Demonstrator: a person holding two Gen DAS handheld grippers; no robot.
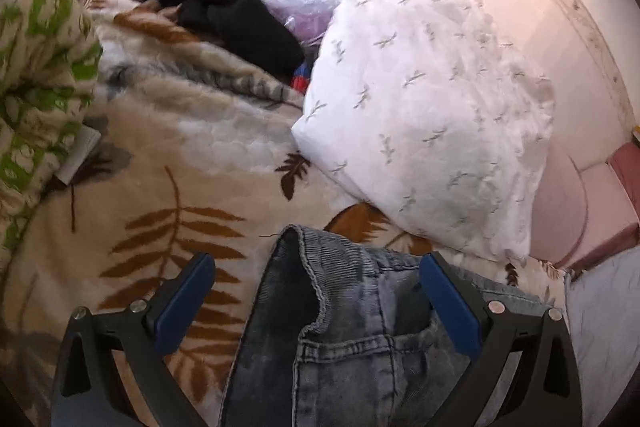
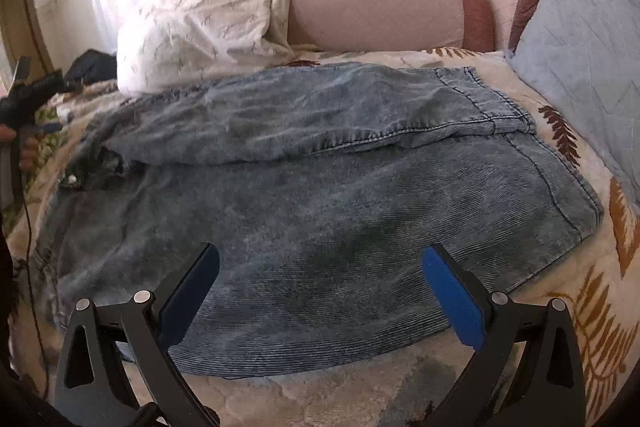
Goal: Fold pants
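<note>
the pants (image 2: 304, 211) lie spread across the leaf-print blanket (image 2: 600, 311) on the bed, waist end toward the left side of the right wrist view, hems toward the right. one leg is already doubled over the other, though its hem (image 2: 484, 103) sits skewed, short of the lower leg's hem (image 2: 576, 203).

the left gripper (image 1: 318, 301) hangs over the waist end, both blue pads spread wide, with a fold of waistband (image 1: 304, 255) lying between them but not pinched; it grips nothing. the right gripper (image 2: 322, 291) hovers above the near edge of the lower leg, also wide apart and empty.

the step in hand looks like taking hold for the next fold. to do it well, each claw should probably come down on a firm seam rather than loose cloth: the left on the waistband edge, the right on the hem corners, catching both layers at once so the top leg does not slide. it would likely pay to square the skewed upper hem first, then lift just enough to clear the blanket and carry one end over the other.

room is tight at the back: the white pillow (image 2: 200, 19) touches the far edge of the pants, and the pink headboard (image 2: 372, 3) stands behind it. a pale blue pillow (image 2: 580, 47) lies near the hems. black clothes (image 1: 216, 7) and a green-patterned blanket (image 1: 40, 67) crowd the waist side. the near side has the most bare blanket, so folding toward it seems safest.
</note>
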